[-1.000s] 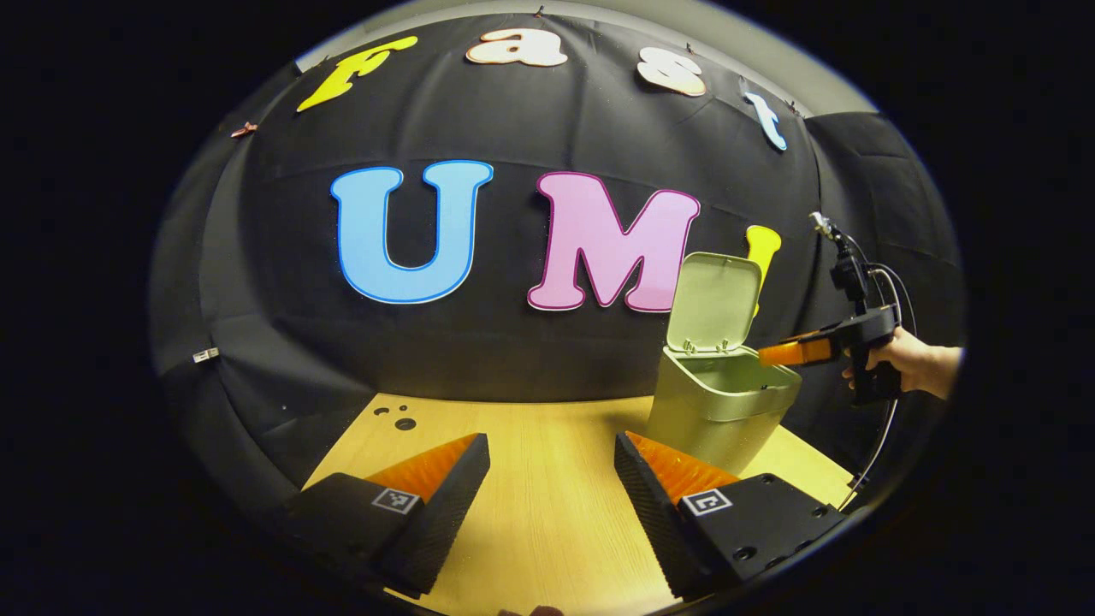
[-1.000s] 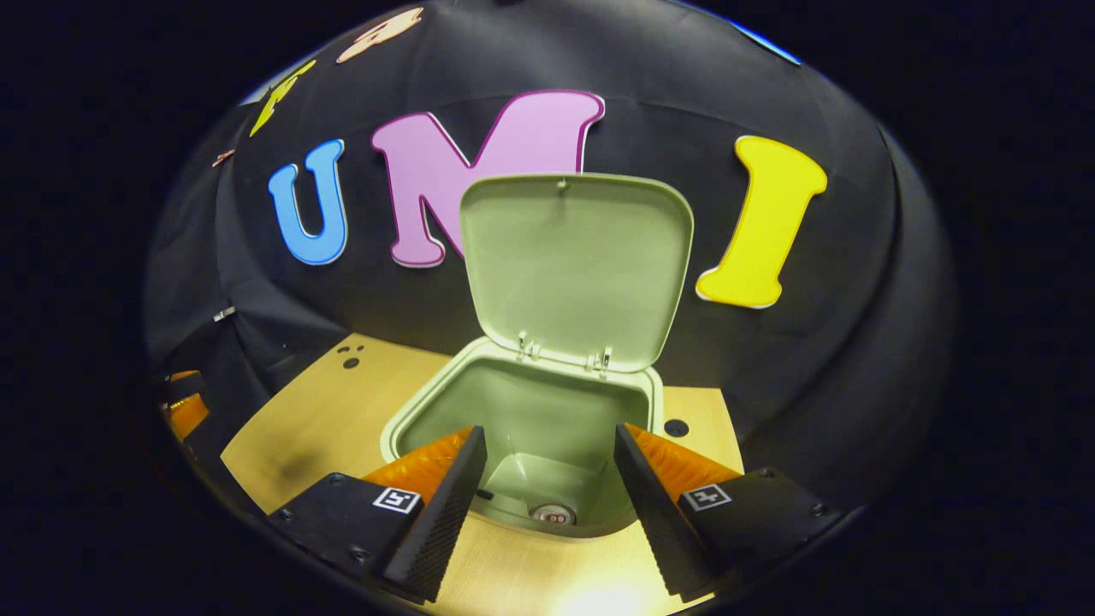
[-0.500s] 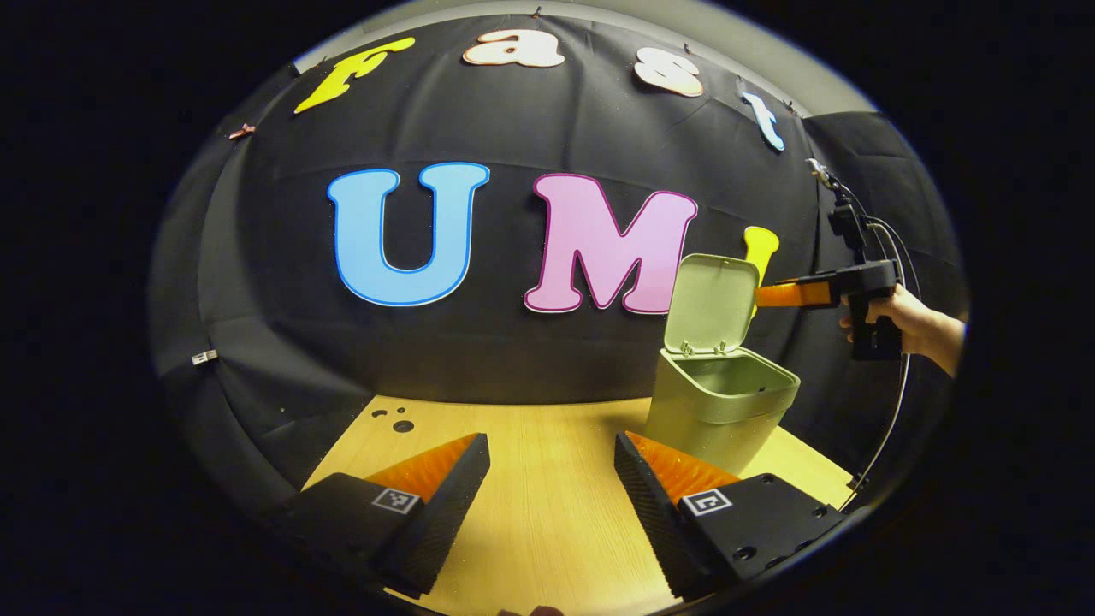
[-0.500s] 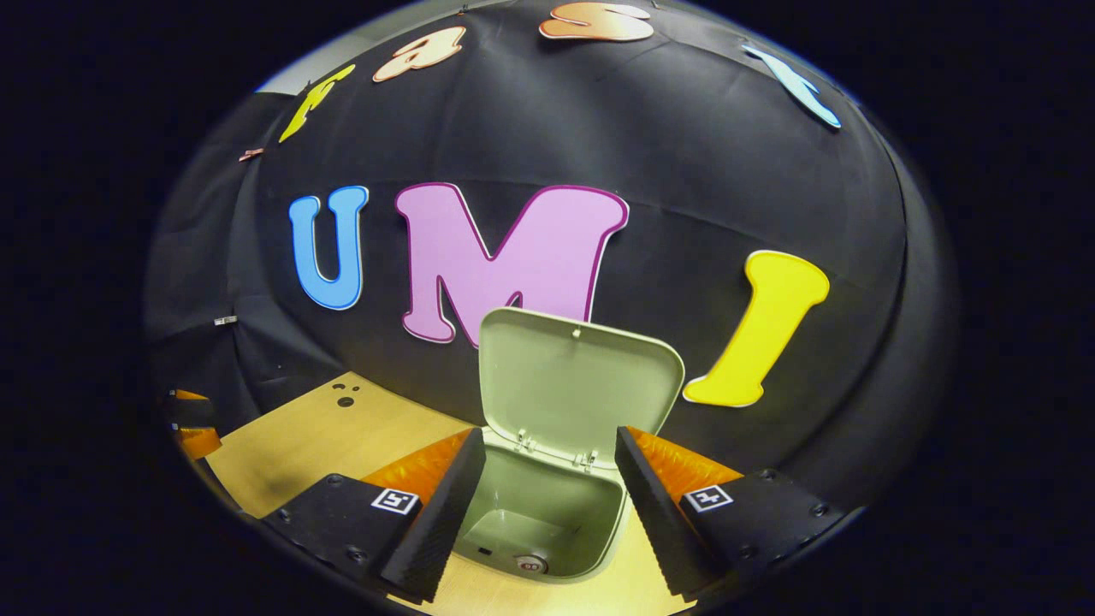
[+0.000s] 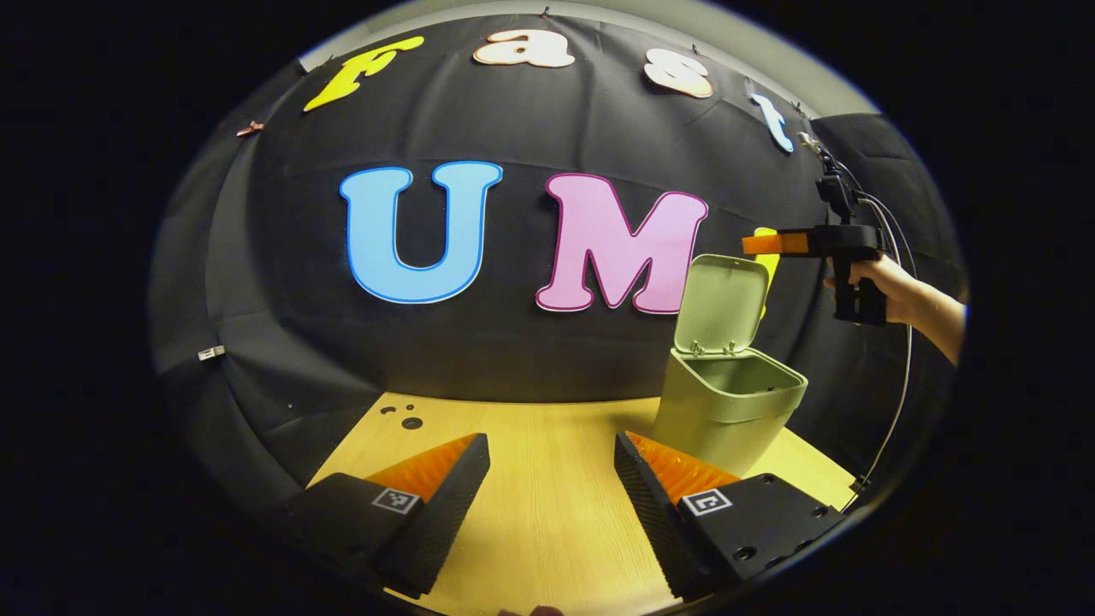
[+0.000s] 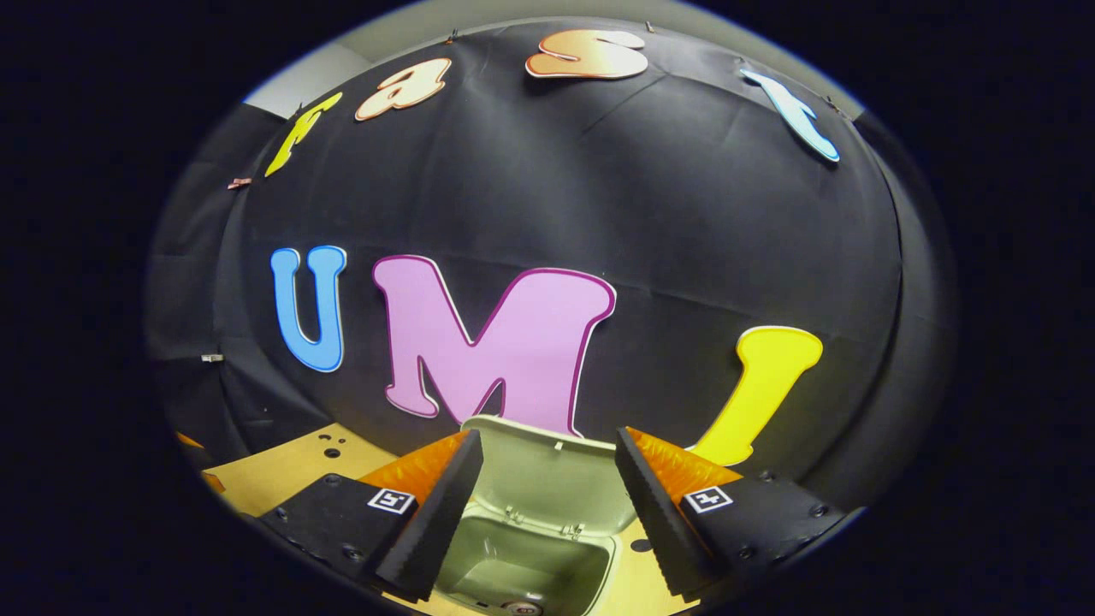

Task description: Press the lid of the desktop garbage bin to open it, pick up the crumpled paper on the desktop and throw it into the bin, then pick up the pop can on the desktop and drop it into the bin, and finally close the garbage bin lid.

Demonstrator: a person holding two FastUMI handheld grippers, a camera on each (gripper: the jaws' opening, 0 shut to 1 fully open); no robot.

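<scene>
Left gripper view: left gripper [image 5: 552, 479] at 6 o'clock, jaws spread, nothing between them, low over the wooden desktop [image 5: 547, 530]. Garbage bin [image 5: 727, 411] at 4 o'clock on the desktop, lid [image 5: 720, 304] raised upright on its rear hinge. Right gripper [image 5: 753, 244] at 2 o'clock, held by a hand [image 5: 881, 282], tips level with the lid's top edge and just beside it; whether its jaws are spread cannot be told from this side. Right gripper view: right gripper [image 6: 547, 496] at 6 o'clock, jaws spread and empty. Bin [image 6: 526, 573] below and between the fingers, lid [image 6: 547, 470] upright directly ahead, pop can [image 6: 519, 607] partly seen on the bin floor at 6 o'clock; crumpled paper not made out. Judged stage: closing the lid. Risks: pushing the lid's top edge from too high could slip past it; pushing too hard could tip or slide the light bin toward the desktop edge; a lid pressed short of its catch could spring back up.
</scene>
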